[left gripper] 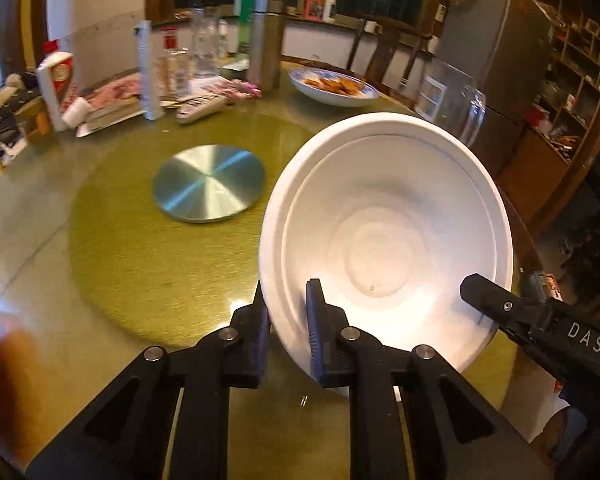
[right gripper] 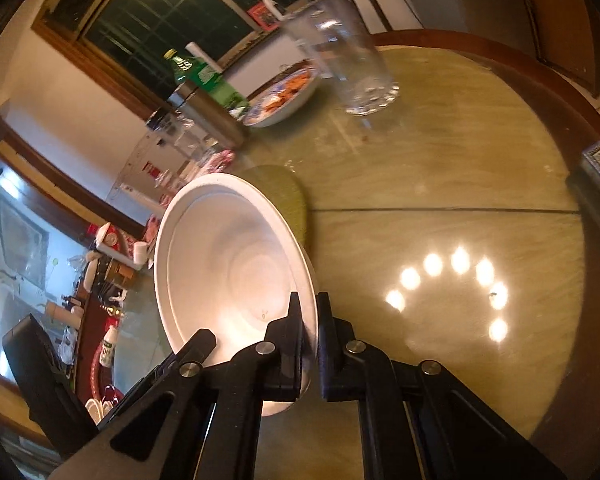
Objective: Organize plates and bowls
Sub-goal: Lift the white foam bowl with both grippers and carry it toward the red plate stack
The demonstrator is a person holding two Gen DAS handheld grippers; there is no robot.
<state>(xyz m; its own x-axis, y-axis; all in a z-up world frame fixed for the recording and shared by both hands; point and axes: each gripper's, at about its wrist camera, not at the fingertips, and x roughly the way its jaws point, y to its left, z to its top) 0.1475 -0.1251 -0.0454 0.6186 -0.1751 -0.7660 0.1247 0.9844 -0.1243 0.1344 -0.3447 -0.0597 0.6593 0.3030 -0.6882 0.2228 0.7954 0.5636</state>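
Both tongs are clamped on the same white bowl (left gripper: 384, 240): left tongs (left gripper: 288, 320) pinch its near-left rim, right tongs (right gripper: 310, 320) grip the opposite rim, one finger inside and one outside each. It's tilted, held over the round table (right gripper: 440, 184), a glossy yellow-green top with a wooden edge. A metal disc (left gripper: 209, 183) sits mid-table. Toward the far edge there's a plate of food (left gripper: 334, 87), a green bottle (left gripper: 256, 4) and a glass (right gripper: 346, 60). "DAS" is readable on the right tongs' body.
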